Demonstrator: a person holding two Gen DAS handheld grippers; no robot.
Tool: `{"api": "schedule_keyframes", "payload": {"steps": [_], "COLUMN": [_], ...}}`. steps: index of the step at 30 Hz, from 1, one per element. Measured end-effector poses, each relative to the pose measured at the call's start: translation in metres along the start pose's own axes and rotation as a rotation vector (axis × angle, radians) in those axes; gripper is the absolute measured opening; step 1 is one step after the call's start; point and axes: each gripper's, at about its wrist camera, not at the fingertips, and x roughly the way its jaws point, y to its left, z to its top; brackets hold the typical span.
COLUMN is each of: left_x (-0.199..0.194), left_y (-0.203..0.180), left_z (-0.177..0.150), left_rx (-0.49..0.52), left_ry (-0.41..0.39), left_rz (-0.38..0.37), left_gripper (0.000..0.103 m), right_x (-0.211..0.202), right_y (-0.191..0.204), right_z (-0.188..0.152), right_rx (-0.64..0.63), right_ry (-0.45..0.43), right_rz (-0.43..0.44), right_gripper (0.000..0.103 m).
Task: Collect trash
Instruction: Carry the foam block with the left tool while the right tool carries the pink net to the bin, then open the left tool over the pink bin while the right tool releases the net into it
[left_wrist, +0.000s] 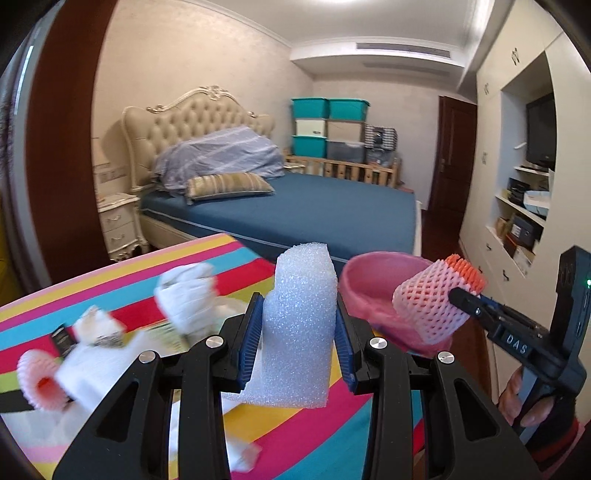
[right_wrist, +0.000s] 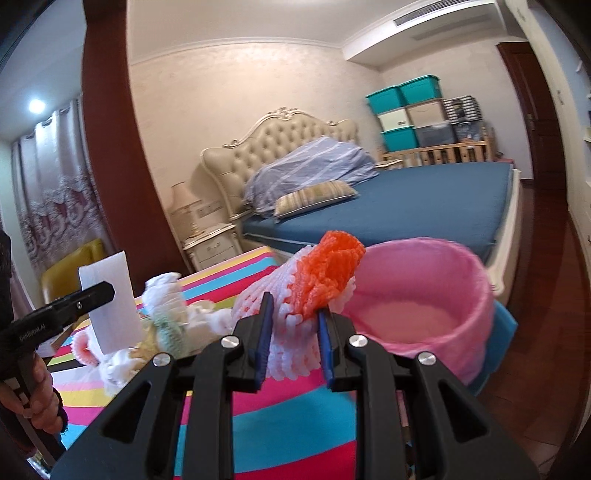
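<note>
My left claw (left_wrist: 299, 325) pinches a white foam sheet (left_wrist: 295, 332), lifted above the striped table (left_wrist: 295, 424). My right claw (right_wrist: 295, 325) pinches a pink-and-orange foam net (right_wrist: 317, 280) just beside the pink-lined bin (right_wrist: 424, 295). Scraps (left_wrist: 184, 295) litter the table.

The loose scraps (left_wrist: 188, 299) on the striped cloth (left_wrist: 129, 266) smear into a blur, so what they are can't be told. The foam sheet (left_wrist: 299, 332) covers the cloth behind it, and its lower end drops behind the left gripper (left_wrist: 299, 332). The pink bin (right_wrist: 424, 295) loses its base below the right gripper (right_wrist: 295, 332). A hand (right_wrist: 40, 402) is clipped at the frame's edge.
</note>
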Motion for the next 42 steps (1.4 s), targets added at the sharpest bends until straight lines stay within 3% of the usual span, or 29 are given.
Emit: {"api": "schedule_keyframes", "payload": {"steps": [5, 14, 21, 22, 23, 25, 26, 27, 30, 35, 42], "left_x": [0.051, 0.135, 0.17, 0.172, 0.176, 0.18, 0.178, 0.177, 0.166, 0.148, 0.09], "left_y": [-0.019, -0.069, -0.099, -0.102, -0.105, -0.109, -0.107, -0.106, -0.098, -0.076, -0.05], "left_z": [0.025, 0.058, 0.066, 0.067, 0.068, 0.069, 0.069, 0.069, 0.068, 0.057, 0.029], "left_rx": [-0.041, -0.092, -0.097, -0.103, -0.108, -0.111, -0.112, -0.113, -0.115, -0.108, -0.062], "left_ry": [0.052, 0.108, 0.129, 0.128, 0.127, 0.116, 0.109, 0.098, 0.051, 0.06, 0.035], "left_rz": [-0.099, -0.237, -0.26, -0.268, -0.272, -0.253, -0.24, -0.228, -0.168, -0.045, 0.052], "left_gripper": [0.035, 0.035, 0.035, 0.035, 0.035, 0.039, 0.051, 0.067, 0.087, 0.093, 0.094], "right_x": [0.007, 0.019, 0.035, 0.038, 0.041, 0.042, 0.042, 0.042, 0.038, 0.021, 0.002], "right_y": [-0.03, -0.074, -0.087, -0.088, -0.089, -0.086, -0.087, -0.087, -0.088, -0.084, -0.053], "right_z": [0.005, 0.029, 0.031, 0.031, 0.031, 0.028, 0.026, 0.025, 0.022, 0.019, 0.006], "right_rx": [0.016, 0.048, 0.026, 0.025, 0.023, 0.011, 0.006, 0.001, -0.004, -0.016, -0.095], "right_ry": [0.007, -0.018, -0.003, -0.001, -0.001, 0.001, -0.003, -0.004, -0.003, -0.021, -0.028], "right_rz": [-0.08, -0.146, -0.174, -0.177, -0.181, -0.195, -0.2, -0.208, -0.217, -0.239, -0.25], "right_gripper": [0.023, 0.025, 0.027, 0.028, 0.037, 0.057, 0.064, 0.066, 0.068, 0.075, 0.079]}}
